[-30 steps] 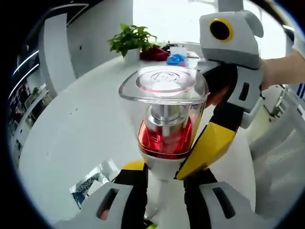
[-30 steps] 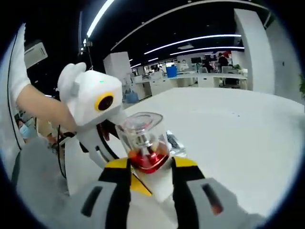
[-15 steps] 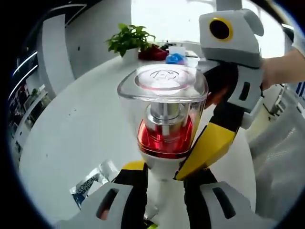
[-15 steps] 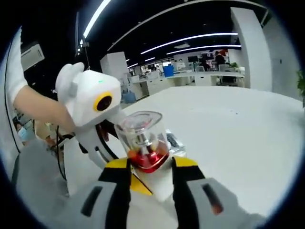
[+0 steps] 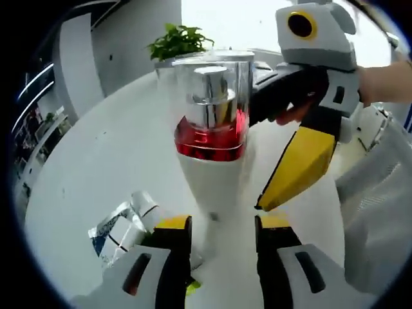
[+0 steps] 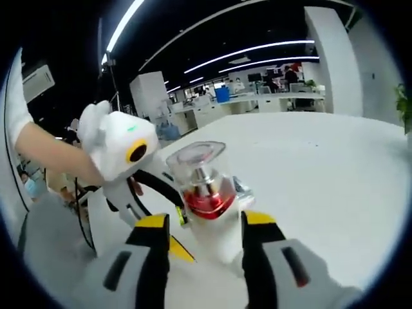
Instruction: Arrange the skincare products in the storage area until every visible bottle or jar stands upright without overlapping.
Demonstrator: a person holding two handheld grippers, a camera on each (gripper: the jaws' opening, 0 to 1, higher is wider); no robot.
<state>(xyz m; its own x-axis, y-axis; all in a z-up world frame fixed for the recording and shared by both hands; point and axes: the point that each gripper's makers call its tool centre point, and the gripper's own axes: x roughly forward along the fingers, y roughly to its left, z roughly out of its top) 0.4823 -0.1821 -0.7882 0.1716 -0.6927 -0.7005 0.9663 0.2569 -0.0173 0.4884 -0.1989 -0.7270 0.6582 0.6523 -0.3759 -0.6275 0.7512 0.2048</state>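
Jaws of the left gripper (image 5: 215, 239) stand apart in the left gripper view, one on each side of the bottle's foot, and they do not squeeze it. That bottle (image 5: 212, 138) stands upright on the white counter (image 5: 96, 167) between them. It has a white bottom, a red band in the middle, a shiny silver pump and a clear cap on top. Just left of the left jaw lies a shiny silver packet (image 5: 122, 225) with dark print, flat on the counter. From the right side comes the right gripper (image 5: 293, 168), white and grey with a yellow tip. Its yellow tip points down beside the bottle's foot and does not touch it. A hand (image 5: 386, 82) holds that gripper. Far back on the counter sits a green plant (image 5: 178, 41) in a pot.

Now the right gripper view. Its own jaws (image 6: 205, 239) are also spread wide, with the same bottle (image 6: 207, 193) standing upright between them, free of both. From the left comes the left gripper (image 6: 138, 170), white with a yellow ring, held by a bare arm (image 6: 45, 151). It reaches in low beside the bottle. Behind the bottle the white counter (image 6: 322, 167) stretches far. Long bright ceiling lights (image 6: 251, 51) shine above rows of desks (image 6: 257, 103) at the back.
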